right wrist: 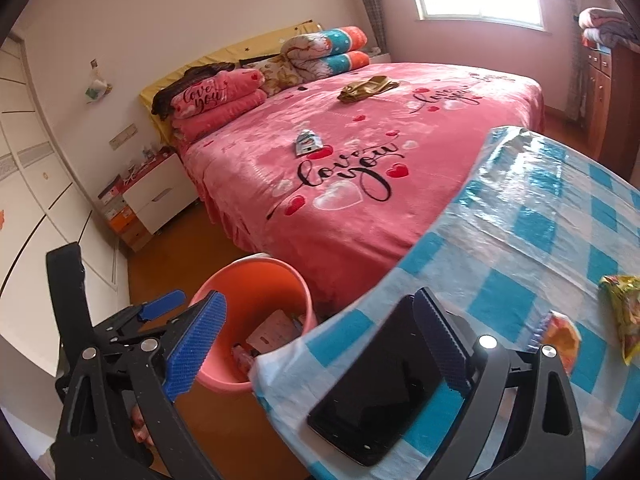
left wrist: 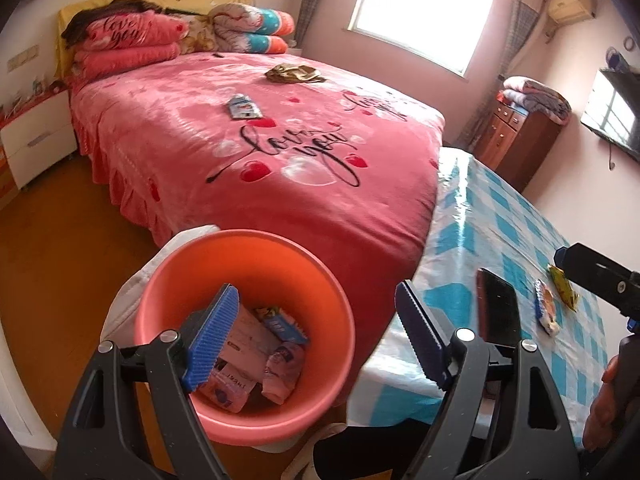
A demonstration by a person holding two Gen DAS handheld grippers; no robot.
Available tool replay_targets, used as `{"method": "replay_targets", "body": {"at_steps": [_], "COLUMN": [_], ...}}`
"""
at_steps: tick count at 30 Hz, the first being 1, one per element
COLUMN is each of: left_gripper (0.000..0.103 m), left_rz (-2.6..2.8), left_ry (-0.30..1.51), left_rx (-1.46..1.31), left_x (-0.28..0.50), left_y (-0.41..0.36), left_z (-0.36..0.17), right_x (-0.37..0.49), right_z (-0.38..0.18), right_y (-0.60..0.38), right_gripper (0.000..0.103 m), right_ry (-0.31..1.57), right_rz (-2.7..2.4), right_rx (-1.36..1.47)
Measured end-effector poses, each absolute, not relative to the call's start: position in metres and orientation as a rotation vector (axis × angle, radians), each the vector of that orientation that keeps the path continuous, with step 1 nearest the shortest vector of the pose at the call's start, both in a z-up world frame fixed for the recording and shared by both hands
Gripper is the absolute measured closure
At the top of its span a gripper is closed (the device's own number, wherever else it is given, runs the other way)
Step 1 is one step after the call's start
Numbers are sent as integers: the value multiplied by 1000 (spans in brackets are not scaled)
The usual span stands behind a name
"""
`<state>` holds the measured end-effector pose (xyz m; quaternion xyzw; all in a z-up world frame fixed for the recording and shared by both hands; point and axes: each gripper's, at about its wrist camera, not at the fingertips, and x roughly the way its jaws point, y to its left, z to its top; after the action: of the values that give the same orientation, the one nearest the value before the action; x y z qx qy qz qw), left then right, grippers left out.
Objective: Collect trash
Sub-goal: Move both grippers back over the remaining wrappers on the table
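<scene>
While both claws hang spread and empty, the left claw (left wrist: 316, 332) over the bin (left wrist: 244, 340) off the bench's (right wrist: 520, 240) near corner, two wrappers (right wrist: 592, 332) wait by the bench's right edge. The right claw (right wrist: 316, 344) should probably clear the phone (right wrist: 384, 384), then pinch one wrapper by its crimped end.

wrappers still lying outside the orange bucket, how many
4: a gold wrapper and a blue-white packet on the bed, a yellow-green packet and an orange packet on the checked table. Others may be hidden.
</scene>
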<state>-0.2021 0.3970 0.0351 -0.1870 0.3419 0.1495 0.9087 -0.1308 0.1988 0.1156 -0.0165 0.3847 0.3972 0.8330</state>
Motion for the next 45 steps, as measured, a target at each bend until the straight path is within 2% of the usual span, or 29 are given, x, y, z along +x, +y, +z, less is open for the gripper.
{"method": "replay_targets", "body": {"at_steps": [45], "left_gripper": [21], "left_rz": [49], "left_ry": [804], "left_rx": [-111], "left_x": [-149], "left_y": [221], "left_z": [66], "right_x": [-97], "right_z": [96], "right_y": [5], "right_gripper": [9], "right_ry": [730], "right_rz": [596], "right_rx": [165]}}
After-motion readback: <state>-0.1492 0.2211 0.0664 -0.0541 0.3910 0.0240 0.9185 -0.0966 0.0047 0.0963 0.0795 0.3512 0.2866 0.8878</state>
